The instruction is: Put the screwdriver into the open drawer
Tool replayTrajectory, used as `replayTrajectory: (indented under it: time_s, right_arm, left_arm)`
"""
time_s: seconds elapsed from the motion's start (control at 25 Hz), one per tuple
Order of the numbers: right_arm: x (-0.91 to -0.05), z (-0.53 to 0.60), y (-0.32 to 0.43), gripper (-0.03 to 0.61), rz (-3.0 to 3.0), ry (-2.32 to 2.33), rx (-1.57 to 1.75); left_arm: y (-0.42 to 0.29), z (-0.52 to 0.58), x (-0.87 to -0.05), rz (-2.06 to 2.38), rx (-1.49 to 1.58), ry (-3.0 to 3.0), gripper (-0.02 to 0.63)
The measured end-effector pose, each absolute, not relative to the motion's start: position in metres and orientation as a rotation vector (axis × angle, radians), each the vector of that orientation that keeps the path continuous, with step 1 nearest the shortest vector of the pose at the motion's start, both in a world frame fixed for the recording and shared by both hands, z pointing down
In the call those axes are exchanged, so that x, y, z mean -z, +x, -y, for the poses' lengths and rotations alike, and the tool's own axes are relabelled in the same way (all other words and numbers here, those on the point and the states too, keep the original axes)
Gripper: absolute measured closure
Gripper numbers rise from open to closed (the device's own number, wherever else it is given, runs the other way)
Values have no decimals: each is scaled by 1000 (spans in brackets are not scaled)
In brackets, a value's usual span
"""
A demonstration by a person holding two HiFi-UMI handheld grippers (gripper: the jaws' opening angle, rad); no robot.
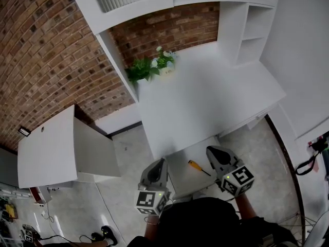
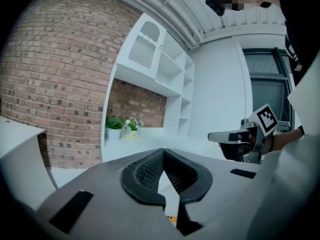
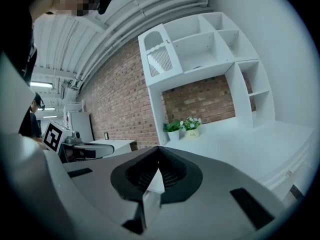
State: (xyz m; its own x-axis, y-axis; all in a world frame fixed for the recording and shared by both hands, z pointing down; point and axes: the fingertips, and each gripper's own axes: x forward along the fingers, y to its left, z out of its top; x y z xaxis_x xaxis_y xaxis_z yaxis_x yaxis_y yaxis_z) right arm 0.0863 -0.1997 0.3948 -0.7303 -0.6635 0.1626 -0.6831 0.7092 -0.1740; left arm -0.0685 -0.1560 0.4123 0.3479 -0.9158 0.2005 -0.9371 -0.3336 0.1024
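- The screwdriver (image 1: 198, 167), with a yellow handle and a dark shaft, lies flat on the white bottom of the open drawer (image 1: 178, 175). The drawer is pulled out from the near edge of the white desk (image 1: 205, 99).
- The left gripper (image 1: 160, 161) hangs over the left edge of the drawer, near the screwdriver and not touching it. In the left gripper view its jaws are closed tip to tip and nothing is between them.
- The right gripper (image 1: 213, 151) hangs just to the right of the screwdriver, apart from it. In the right gripper view its jaws are also closed together and empty.
- Both grippers point almost level, toward the far side of the desk.
- At the far left corner of the desk stand a green plant (image 1: 143, 68) and a small pot of flowers (image 1: 165, 62), side by side.
- White shelves (image 1: 248, 32) stand at the far right of the desk, and a brick wall (image 1: 41, 50) is behind and to the left.
- A second white table (image 1: 46, 151) stands well apart on the left.
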Motion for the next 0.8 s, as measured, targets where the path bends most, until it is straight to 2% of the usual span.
replayTrajectory:
  time_s: [0.52,0.8]
  right_arm:
    - [-339,201,110,563,2888,1306,-245]
    - [-342,204,115,563,2885,1328,-253]
  left_arm:
    - [-97,150,-361,1862,-52,2433,606]
    - [-102,149,-354,1897,-41,2431,606]
